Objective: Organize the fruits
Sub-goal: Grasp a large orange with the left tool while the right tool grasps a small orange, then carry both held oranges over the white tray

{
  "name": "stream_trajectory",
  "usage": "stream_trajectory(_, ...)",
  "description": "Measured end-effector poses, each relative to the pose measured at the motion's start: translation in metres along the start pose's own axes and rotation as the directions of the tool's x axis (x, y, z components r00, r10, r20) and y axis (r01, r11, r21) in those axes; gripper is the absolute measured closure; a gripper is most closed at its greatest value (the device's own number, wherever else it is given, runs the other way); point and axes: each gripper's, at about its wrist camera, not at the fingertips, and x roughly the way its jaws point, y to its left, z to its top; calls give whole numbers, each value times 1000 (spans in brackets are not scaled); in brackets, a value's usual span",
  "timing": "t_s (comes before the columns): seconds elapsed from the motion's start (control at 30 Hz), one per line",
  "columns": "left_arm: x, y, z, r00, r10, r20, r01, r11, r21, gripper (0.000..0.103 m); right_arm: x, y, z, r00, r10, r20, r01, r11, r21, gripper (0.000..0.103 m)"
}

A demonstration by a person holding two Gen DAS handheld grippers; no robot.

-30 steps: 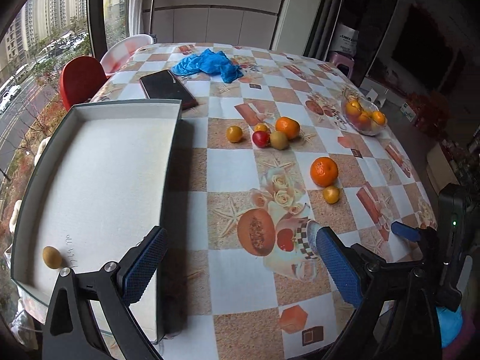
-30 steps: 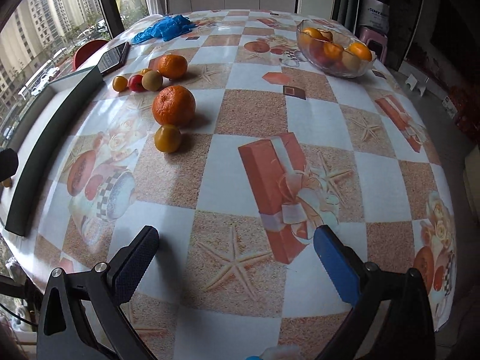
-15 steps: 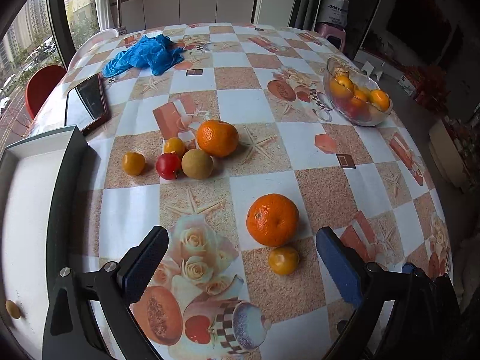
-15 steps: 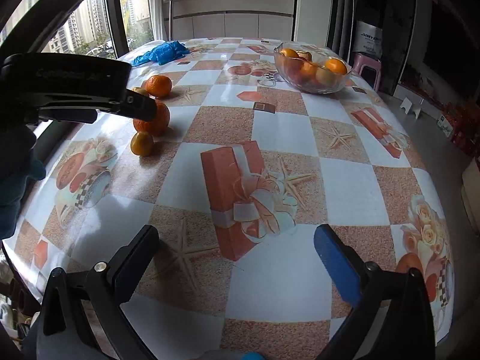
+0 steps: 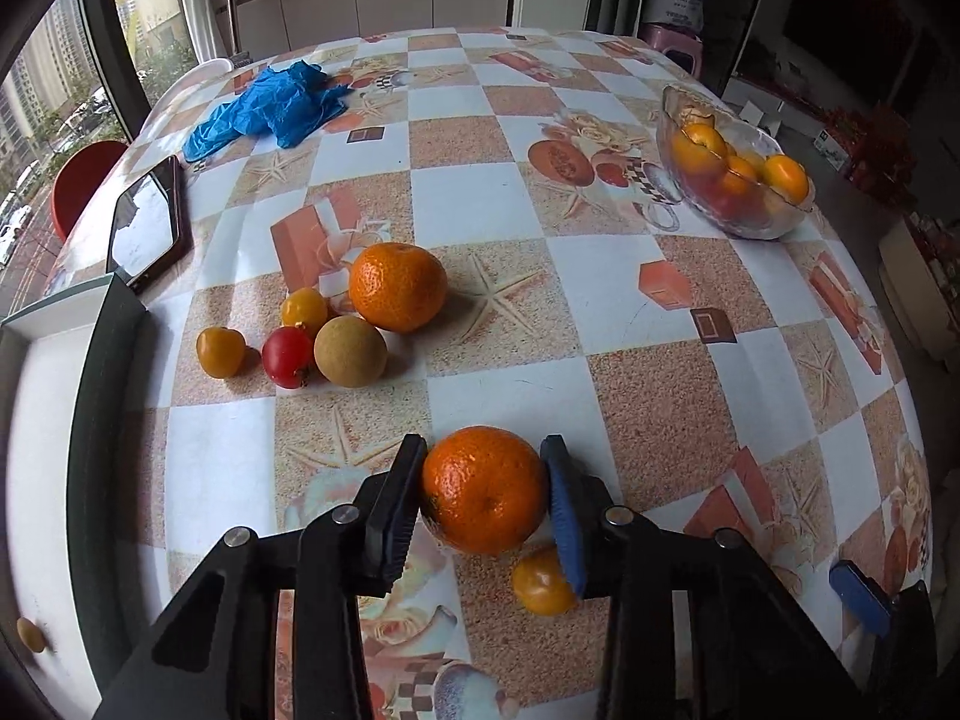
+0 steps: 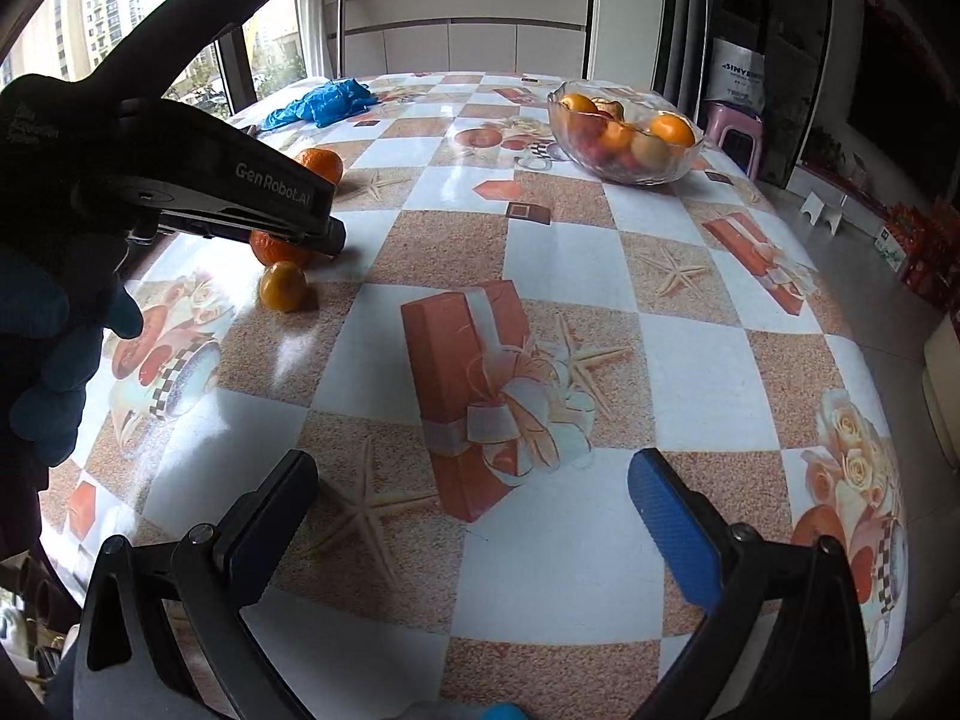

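The left gripper (image 5: 485, 495), jaws just closing, clamps a large, round, dimpled orange mandarin (image 5: 483, 489); the right gripper (image 6: 474, 510) gapes wide, empty.

Daylight is admitted through the tall windows (image 5: 72, 90) at the left; soft shadows are cast rightward. Glare is seen on the glossy checkered tablecloth (image 6: 282, 354). Edges are bowed and darkened by fisheye distortion; focus is sharp.

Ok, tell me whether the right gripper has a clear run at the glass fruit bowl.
Probably yes. The right gripper is open and empty, and only bare tablecloth lies between it and the glass fruit bowl. The left gripper is off to the side.
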Motion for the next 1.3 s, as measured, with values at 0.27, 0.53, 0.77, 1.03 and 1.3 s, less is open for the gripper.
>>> stream_trajectory(0.27, -13, 39, -22, 999, -28, 37, 30, 998, -54, 62, 4, 5, 8, 997, -2, -73, 2, 1000, 2, 0)
stream_trajectory(0.53, -34, 88, -62, 998, 12, 61, -7, 996, -87, 62, 20, 42, 31, 994, 47, -102, -55, 996, -73, 0)
stream_trajectory(0.77, -42, 104, -77, 998, 4, 68, 4, 993, -114, 62, 45, 71, 65, 993, 58, -100, -68, 993, -100, 5)
stream_trajectory(1.03, -43, 103, -79, 998, 2, 71, 6, 994, -110, 62, 49, 88, 81, 994, 76, -83, -85, 990, -114, 32)
stream_trajectory(1.3, -44, 104, -80, 996, -5, 84, 14, 994, -105, 62, 36, 72, 75, 982, 186, -43, -187, 982, -34, 80)
